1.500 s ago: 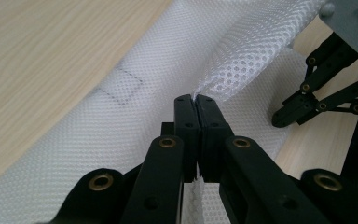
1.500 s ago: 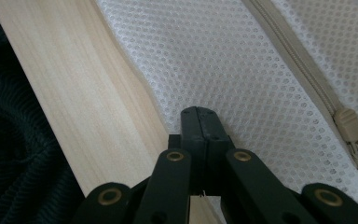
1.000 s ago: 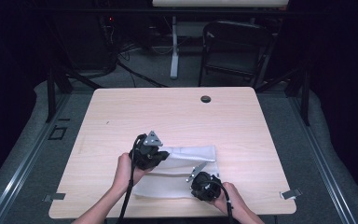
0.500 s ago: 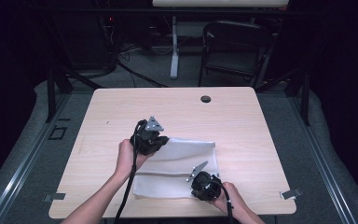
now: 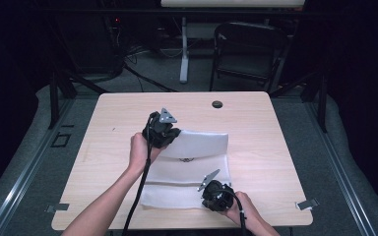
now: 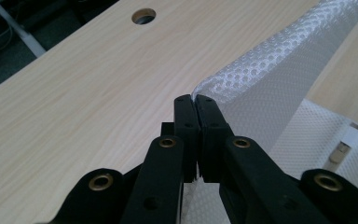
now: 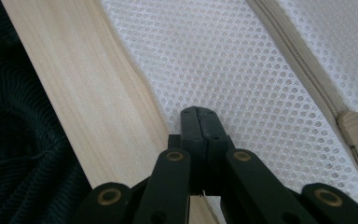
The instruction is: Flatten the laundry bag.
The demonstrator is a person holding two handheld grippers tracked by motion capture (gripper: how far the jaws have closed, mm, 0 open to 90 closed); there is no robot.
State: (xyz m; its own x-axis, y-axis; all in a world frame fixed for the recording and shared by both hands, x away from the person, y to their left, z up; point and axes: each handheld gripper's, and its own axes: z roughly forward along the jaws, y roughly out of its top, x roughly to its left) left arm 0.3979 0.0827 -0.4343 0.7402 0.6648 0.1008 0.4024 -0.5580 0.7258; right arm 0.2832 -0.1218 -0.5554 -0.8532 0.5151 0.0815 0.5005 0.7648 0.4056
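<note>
- Left gripper point(image 6: 196, 100), frame centre of its own view: jaws fully closed, pinching a corner of the white perforated mesh bag point(image 5: 192, 162), lifted off the pale wooden table point(image 5: 108, 128).
- Right gripper point(image 7: 199, 111), lower centre: jaws closed tight on the bag's edge.
- Beige zipper point(image 7: 307, 70) runs diagonally at upper right.

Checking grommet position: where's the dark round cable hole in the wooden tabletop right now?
High view: the dark round cable hole sits near the table's far edge, right of centre, beyond the white mesh bag.

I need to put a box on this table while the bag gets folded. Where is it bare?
Bare wood runs along the table's left side and its far strip around the round hole; a narrower strip lies right of the white mesh bag. The near middle is crowded by the bag, the left gripper and the right gripper.
</note>
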